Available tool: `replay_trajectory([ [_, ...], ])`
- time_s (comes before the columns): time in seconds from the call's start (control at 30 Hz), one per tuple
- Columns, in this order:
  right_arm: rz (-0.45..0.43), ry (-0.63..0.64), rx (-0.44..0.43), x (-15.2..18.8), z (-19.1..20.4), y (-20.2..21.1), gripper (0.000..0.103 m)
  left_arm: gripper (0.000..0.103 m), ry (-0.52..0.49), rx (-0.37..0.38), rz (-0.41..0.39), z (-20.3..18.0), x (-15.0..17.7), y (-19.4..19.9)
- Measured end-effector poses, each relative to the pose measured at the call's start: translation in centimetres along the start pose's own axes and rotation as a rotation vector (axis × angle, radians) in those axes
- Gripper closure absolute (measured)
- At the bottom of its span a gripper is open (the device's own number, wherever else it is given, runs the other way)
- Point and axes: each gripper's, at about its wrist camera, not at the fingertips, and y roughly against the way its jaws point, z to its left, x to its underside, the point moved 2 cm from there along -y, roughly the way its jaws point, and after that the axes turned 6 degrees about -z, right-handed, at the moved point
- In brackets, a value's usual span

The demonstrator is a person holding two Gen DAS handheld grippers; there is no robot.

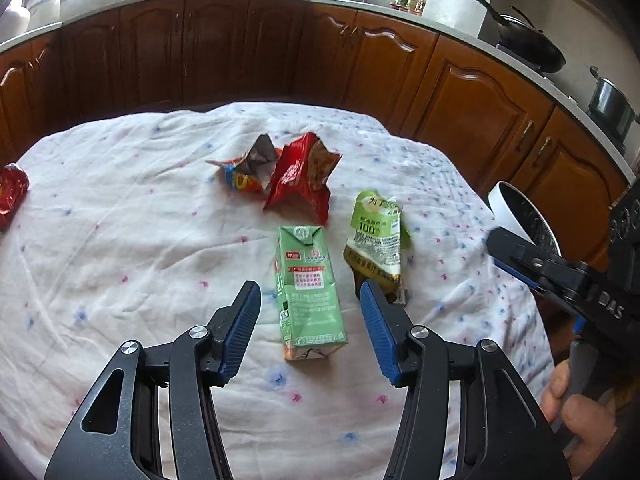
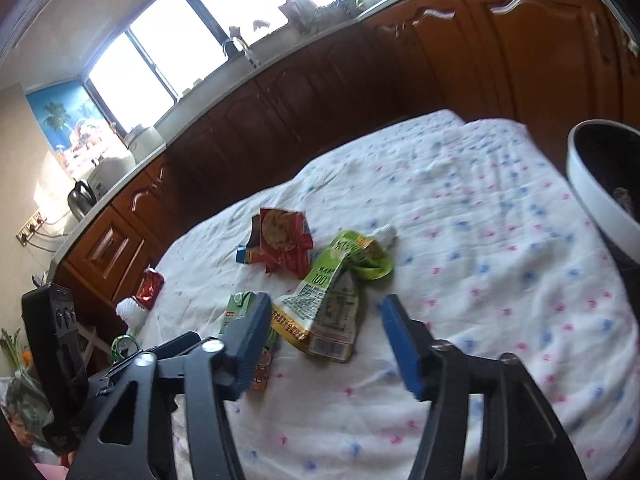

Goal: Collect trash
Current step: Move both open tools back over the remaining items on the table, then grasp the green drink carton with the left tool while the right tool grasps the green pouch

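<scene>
Trash lies scattered on the cloth-covered worktop [image 1: 120, 208]. Going left to right: a red wrapper [image 1: 12, 192] sits at the far left edge, then a crumpled blue and orange packet [image 1: 244, 172] touches a torn red snack bag [image 1: 300, 184] near the middle. Nearer, a green drink carton [image 1: 308, 292] lies flat, and just to its right is a squashed green pouch [image 1: 376, 244]. A white bin [image 1: 520, 216] stands at the right edge.

The left tool [image 1: 310, 320] is spread wide and straddles the carton without touching it. The right tool [image 2: 324, 344] is also wide, hovering over the pouch's lower end.

For a clean pick, the left tool should probably drop lower so both pads meet the carton's long side walls squarely. Closing gently seems wise, since an empty carton may buckle and slip. The right tool likely does best on the pouch's stiffer bottom seam, clear of the loose cloth.
</scene>
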Motion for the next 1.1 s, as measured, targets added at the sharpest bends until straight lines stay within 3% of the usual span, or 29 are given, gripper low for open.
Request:
replay_trajectory([
  [0.3,0.090,0.014,0.023,0.0,0.8,-5.3,0.072,0.047,-0.011,-0.021,0.032,0.0,0.6,-2.0],
  [0.43,0.124,0.008,0.026,0.4,0.3,-6.7,0.095,0.048,-0.023,-0.036,0.030,0.0,0.5,-2.7],
  [0.47,0.125,0.005,0.022,0.5,0.2,-6.7,0.095,0.049,-0.028,-0.041,0.031,0.0,0.5,-2.9],
  [0.57,0.103,0.015,0.015,0.7,0.0,-5.5,0.099,0.071,-0.035,-0.038,0.053,0.0,0.6,-3.7],
  [0.7,0.062,0.018,0.018,0.4,-0.6,-3.4,0.100,0.071,-0.056,-0.031,0.041,-0.5,0.6,-3.4],
  [1.1,-0.059,-0.029,0.097,-0.1,-5.6,5.0,0.101,0.071,-0.108,0.086,0.028,-5.3,0.1,-2.4],
])
